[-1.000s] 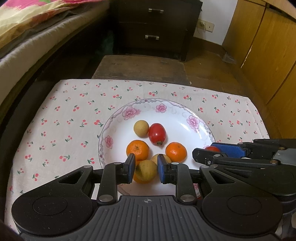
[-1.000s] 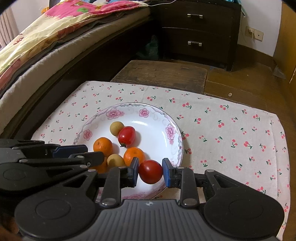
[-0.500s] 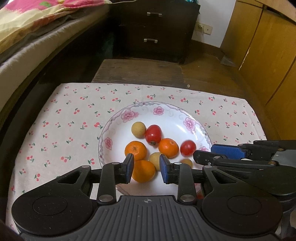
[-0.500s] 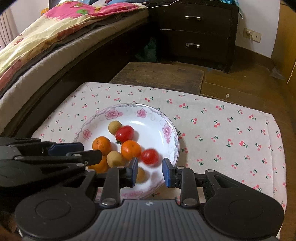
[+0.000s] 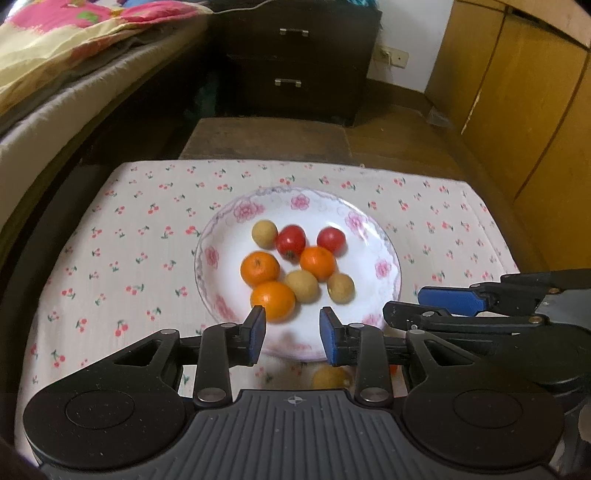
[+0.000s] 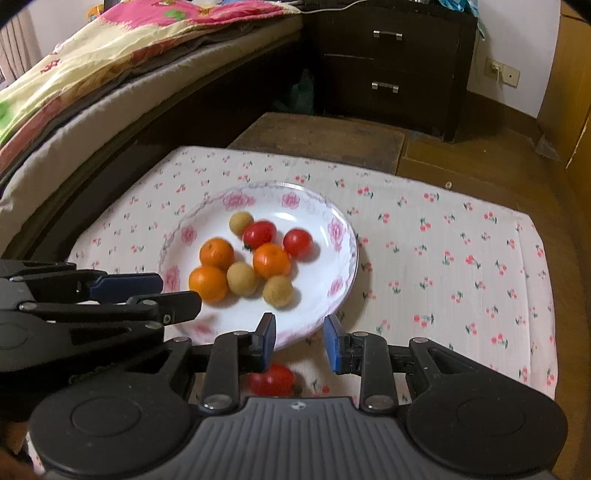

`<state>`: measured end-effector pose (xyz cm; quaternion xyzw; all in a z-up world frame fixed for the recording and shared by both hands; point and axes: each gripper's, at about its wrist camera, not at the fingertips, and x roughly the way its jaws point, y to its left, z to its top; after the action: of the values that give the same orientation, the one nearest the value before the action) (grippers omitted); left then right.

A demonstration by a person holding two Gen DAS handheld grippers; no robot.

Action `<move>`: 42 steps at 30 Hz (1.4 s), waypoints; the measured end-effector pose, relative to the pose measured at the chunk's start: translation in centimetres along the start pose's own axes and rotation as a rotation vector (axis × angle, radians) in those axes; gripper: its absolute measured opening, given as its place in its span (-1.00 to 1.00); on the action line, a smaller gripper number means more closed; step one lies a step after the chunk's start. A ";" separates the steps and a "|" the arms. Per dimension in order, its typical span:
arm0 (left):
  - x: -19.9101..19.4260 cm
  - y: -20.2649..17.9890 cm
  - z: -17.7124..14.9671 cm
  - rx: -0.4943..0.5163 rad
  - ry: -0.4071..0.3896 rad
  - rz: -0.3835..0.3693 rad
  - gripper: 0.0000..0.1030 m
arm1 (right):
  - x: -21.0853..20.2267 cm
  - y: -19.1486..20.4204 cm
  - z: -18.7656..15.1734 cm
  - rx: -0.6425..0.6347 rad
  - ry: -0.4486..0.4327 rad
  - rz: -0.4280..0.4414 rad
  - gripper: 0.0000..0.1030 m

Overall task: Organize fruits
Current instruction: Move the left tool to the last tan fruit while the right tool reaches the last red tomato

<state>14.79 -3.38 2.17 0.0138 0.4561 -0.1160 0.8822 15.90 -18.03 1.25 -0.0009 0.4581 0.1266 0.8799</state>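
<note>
- Left gripper (image 5: 291, 334) jaws just opened, empty, at plate (image 5: 391, 254) near rim.
- Right gripper (image 6: 299, 341) parted, empty, same rim.
- Fruits (image 5: 295, 262) clustered mid-plate.

A bed (image 6: 110, 92) with a pink and yellow quilt (image 6: 147, 33) fills the upper left of the frame. A dark chest of drawers (image 6: 391, 62) stands at the top centre against a white wall (image 6: 517, 48). Yellow wooden cabinets (image 5: 517, 110) line the right, over a brown wooden floor (image 6: 480, 162).
</note>
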 end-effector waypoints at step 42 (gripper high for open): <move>3.5 -0.9 -3.5 -0.043 0.106 -0.029 -0.28 | 1.0 -2.3 -2.7 0.051 0.100 -0.008 -0.34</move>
<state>13.69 -4.45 -2.61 -0.0056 0.5050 -0.1179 0.8550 14.77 -20.33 -1.36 0.0134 0.5046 0.1113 0.8560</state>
